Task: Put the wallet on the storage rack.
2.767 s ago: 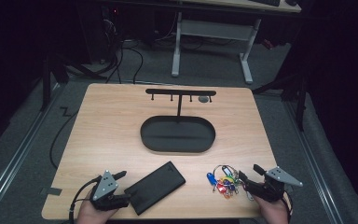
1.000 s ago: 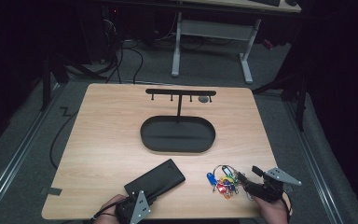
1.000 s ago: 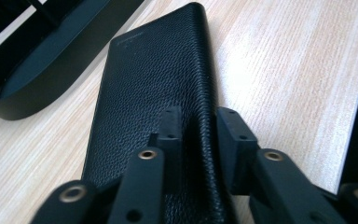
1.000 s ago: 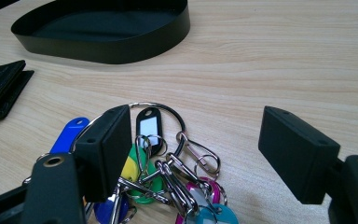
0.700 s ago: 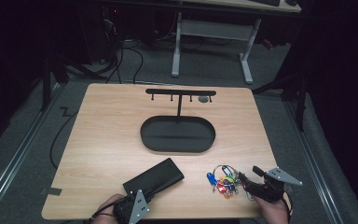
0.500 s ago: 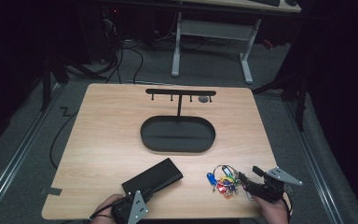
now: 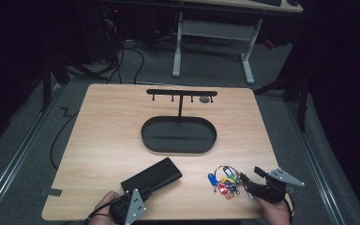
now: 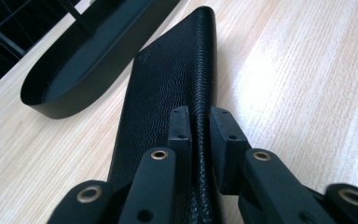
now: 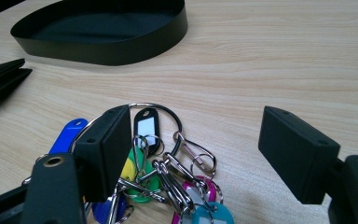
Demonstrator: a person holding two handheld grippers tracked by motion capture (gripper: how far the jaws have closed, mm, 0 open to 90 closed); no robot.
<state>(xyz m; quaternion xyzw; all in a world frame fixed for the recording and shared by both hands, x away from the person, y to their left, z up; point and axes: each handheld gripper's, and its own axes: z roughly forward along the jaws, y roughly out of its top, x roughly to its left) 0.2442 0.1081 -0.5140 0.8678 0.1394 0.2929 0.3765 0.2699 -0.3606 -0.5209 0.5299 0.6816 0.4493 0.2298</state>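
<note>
Dim room, grey carpet floor (image 7: 23, 140); white-legged desk (image 7: 213, 28) behind, cables (image 7: 136, 51) apparently beneath.

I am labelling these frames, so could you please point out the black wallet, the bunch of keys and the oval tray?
Black wallet (image 8: 168, 88), left gripper view, leather face.
Bunch of keys (image 9: 168, 179), right gripper view, metal clips at its middle.
Oval tray (image 7: 178, 147), high view, near rim.

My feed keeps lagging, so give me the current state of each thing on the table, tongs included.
Left tongs: shut on the wallet's near edge.
Wallet: folded closed, lying on the table, outside the tray.
Right tongs: open, jaws wide apart over the key bunch, not gripping.
Key bunch: loose on the table, tags spread out.
Tray: empty, upright.
Hook rack: standing, no keys hung on it.
</note>
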